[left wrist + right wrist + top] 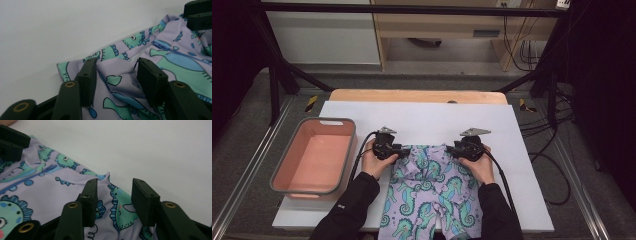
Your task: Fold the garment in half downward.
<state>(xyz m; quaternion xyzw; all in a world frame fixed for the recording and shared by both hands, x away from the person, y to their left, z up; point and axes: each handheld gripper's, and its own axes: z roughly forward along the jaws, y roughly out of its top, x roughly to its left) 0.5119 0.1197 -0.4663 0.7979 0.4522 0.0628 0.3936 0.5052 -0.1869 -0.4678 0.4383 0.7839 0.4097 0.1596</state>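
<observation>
Both claws stand part open over the top edge of the shorts (429,192), gripping nothing. Left claw (116,80) has a raised fold of cloth between its jaws, pads clear of it; right claw (113,200) straddles the other top corner the same way. From the claws the shorts run back toward the person, long axis along the forearms, flat on the white desk (422,117). Each hand is nearer its own corner. A pink bin (314,155) sits beyond the left claw, off to its outer side.
</observation>
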